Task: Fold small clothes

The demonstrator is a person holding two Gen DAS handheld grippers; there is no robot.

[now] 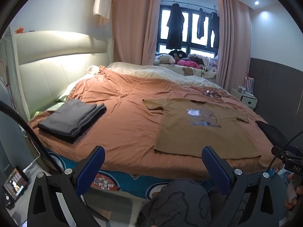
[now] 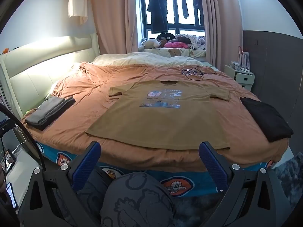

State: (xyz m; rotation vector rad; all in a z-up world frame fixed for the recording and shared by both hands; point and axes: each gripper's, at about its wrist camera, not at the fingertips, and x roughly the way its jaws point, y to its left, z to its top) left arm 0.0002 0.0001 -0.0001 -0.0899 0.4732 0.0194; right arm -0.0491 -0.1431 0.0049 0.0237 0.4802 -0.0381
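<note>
A tan T-shirt (image 1: 200, 126) with a blue print lies spread flat, front up, on the orange bedspread (image 1: 125, 124); it also shows in the right wrist view (image 2: 157, 117). My left gripper (image 1: 153, 151) is open and empty, held off the bed's near edge, left of the shirt's hem. My right gripper (image 2: 149, 145) is open and empty, just short of the shirt's hem. A folded grey stack (image 1: 73, 120) sits at the bed's left (image 2: 50, 109). A dark folded garment (image 2: 265, 119) lies at the right.
Cables and a small device (image 2: 195, 72) lie on the bed beyond the shirt's collar. The person's patterned knee (image 2: 136, 198) is below the grippers. A phone screen (image 1: 15, 184) stands at the lower left. A bedside table (image 2: 239, 76) stands at the right.
</note>
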